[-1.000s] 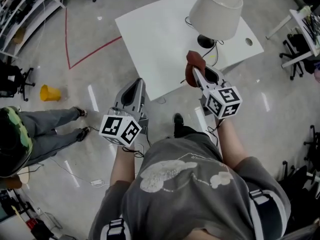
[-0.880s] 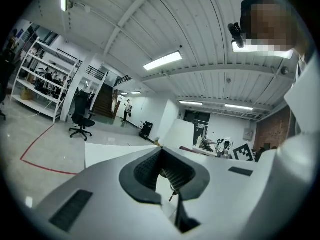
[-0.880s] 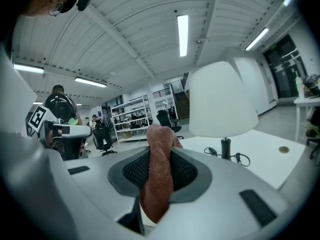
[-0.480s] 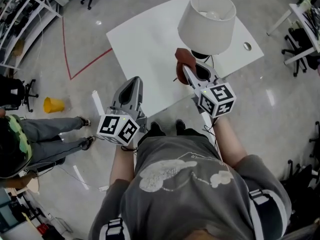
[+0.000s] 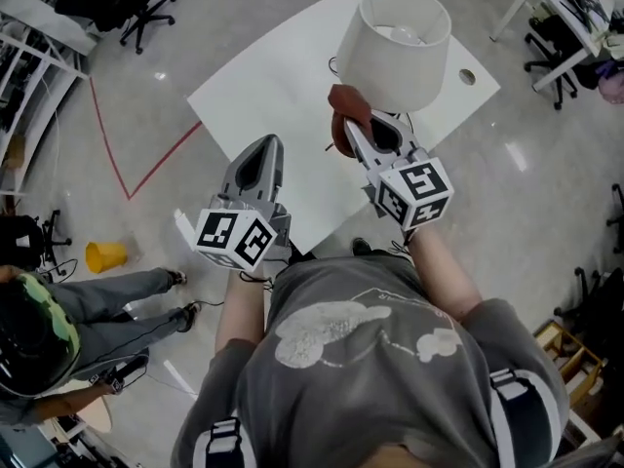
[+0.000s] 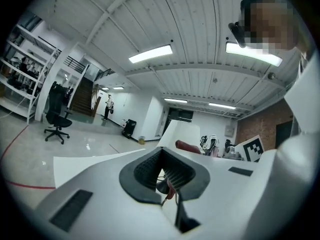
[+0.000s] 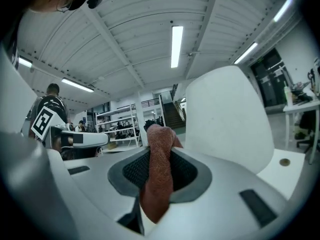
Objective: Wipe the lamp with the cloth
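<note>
we had the red cloth pinched in our right claw just beside the lamp on the desk; left claw was pressed together, empty.

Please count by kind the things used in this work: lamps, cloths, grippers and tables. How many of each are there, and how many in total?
lamp: 1
cloth: 1, clamped in the right gripper
grippers: 2, the left gripper holding nothing
table: 1
Total: 5
</note>
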